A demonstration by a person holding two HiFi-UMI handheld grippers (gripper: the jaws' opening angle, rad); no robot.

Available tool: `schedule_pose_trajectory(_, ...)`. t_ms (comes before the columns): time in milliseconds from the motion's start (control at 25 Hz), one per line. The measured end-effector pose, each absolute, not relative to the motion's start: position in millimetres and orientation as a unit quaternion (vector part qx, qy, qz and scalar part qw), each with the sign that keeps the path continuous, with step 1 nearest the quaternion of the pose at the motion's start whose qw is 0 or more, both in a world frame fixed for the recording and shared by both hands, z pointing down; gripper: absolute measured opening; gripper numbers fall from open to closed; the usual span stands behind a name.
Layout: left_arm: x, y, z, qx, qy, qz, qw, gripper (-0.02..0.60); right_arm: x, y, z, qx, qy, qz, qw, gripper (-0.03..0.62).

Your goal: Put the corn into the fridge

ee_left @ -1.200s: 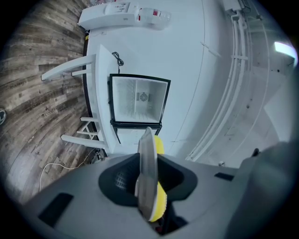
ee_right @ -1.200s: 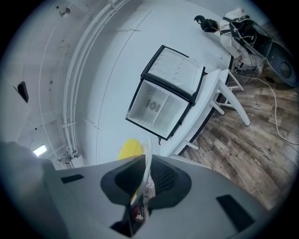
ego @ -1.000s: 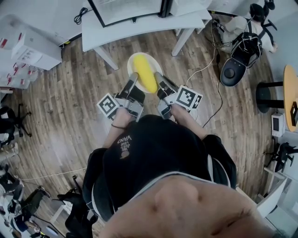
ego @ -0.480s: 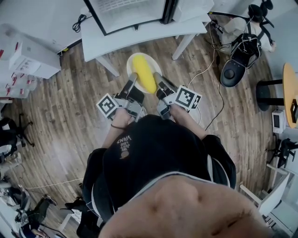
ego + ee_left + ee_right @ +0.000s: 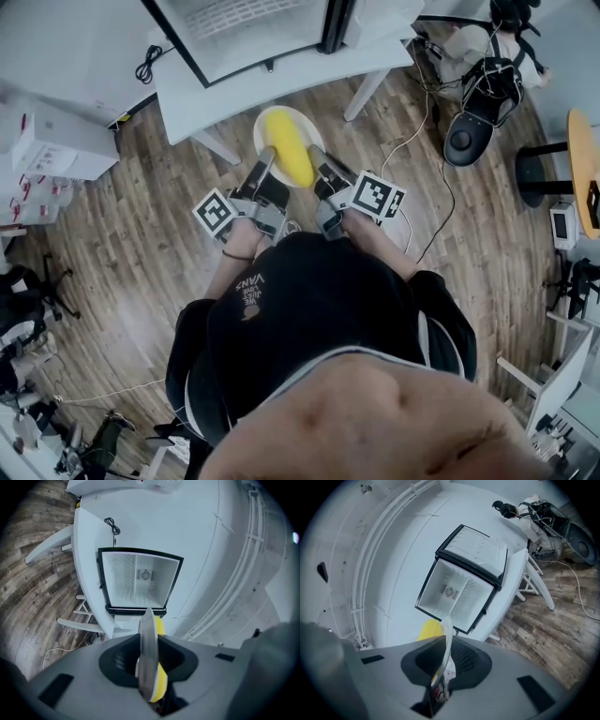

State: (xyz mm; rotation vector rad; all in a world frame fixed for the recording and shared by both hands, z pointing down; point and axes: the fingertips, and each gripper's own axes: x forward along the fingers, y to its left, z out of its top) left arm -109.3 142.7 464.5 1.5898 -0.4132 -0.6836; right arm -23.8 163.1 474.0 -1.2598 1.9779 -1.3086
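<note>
Clamped shut on the white plate (image 5: pixel 267 127) with both sets of jaws: left gripper (image 5: pixel 265 161) pinching the rim at 9 o'clock, right gripper (image 5: pixel 317 157) pinching it at 3 o'clock, rim seen edge-on between the pads in both gripper views. Carrying the corn (image 5: pixel 289 150) loose on that plate, lying lengthwise along the 12-to-6 line between the two grippers, nothing pinning it down. Holding the plate in the air over wood floor (image 5: pixel 141 216), just short of the front edge of the white table (image 5: pixel 234 80) at 12 o'clock. Facing the fridge (image 5: pixel 253 23) on that table, interior bare and white with a small fan at the back, door (image 5: pixel 480 550) swung wide open. Step in hand, by the look of it: transport, roughly halfway, nothing placed yet. Next: keep both grips matched and the plate level so the corn can't roll off, then bring it over the table edge and straight into the open compartment; clearing the door frame looks like the tight part. Versus a second ago: closed in on the table, with fridge and table edge sitting larger and nearer the plate in the head view; same grip on both sides, same corn position on the plate.
</note>
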Motion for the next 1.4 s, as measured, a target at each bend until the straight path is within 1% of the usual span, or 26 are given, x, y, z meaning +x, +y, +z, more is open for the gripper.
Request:
schedule_pose_trajectory(440,-94.4,108.6,468.8,0.689,-0.176,-0.297,0.637,0.084,-9.0,130.1,478.2,-0.465,0.711,-0.478,0.226,0.026)
schedule_pose_trajectory(1400,-46.8,11.8,465.9,0.678,-0.224,-0.343,0.61,0.084,40.6,20.4,474.5,-0.41,0.748,-0.485,0.192,0.026)
